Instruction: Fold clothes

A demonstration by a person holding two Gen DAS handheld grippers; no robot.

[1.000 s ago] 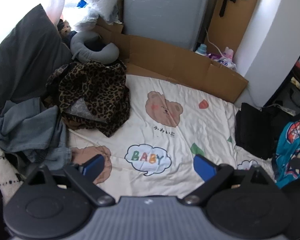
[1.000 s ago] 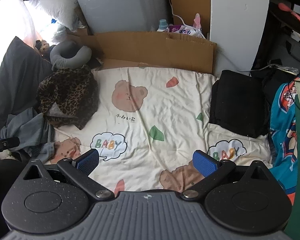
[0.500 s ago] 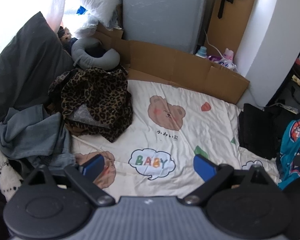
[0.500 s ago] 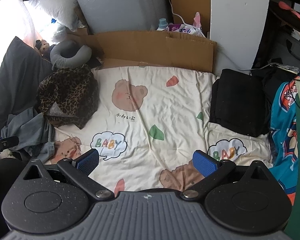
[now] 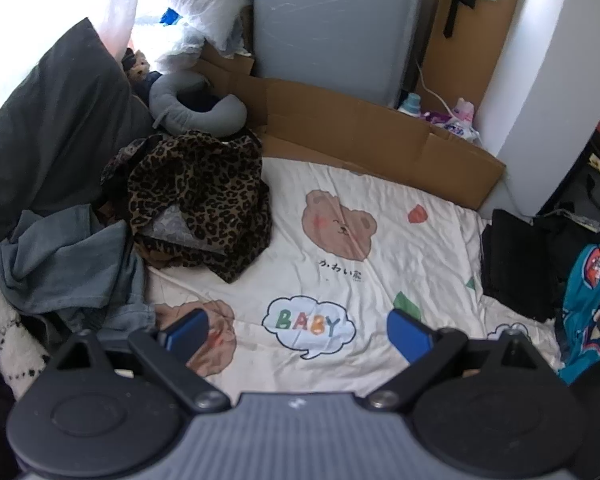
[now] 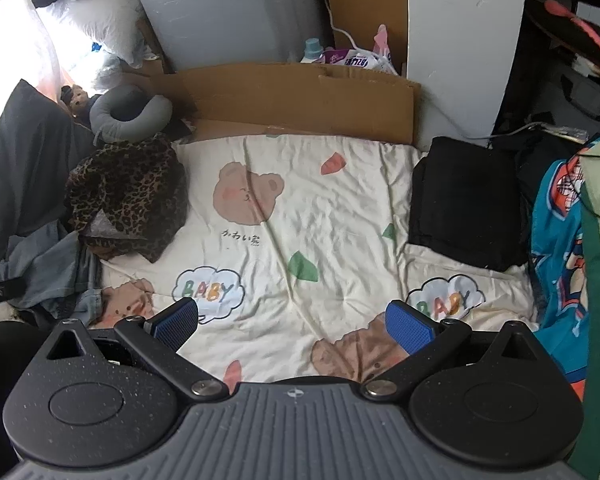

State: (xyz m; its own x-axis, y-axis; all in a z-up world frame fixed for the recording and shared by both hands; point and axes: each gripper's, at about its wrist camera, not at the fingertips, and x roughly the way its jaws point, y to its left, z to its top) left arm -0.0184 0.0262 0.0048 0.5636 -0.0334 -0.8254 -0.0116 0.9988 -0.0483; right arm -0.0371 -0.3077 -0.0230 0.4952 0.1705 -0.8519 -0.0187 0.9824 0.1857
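A crumpled leopard-print garment lies at the left of a cream bear-print bed sheet. Beside it on the near left sits a bunched blue-grey garment. A folded black garment rests at the sheet's right edge. My left gripper hovers open above the sheet's near part, right of the blue-grey garment. My right gripper is open too, over the sheet's near middle. Neither holds anything.
A grey neck pillow, a dark cushion and a cardboard sheet line the far side, before a grey appliance. Teal patterned fabric hangs at the right. A white fluffy item lies at the near left.
The left gripper has drifted slightly left and back, so the clothes pile sits further right in its view. The right gripper has barely moved. Both stay open.
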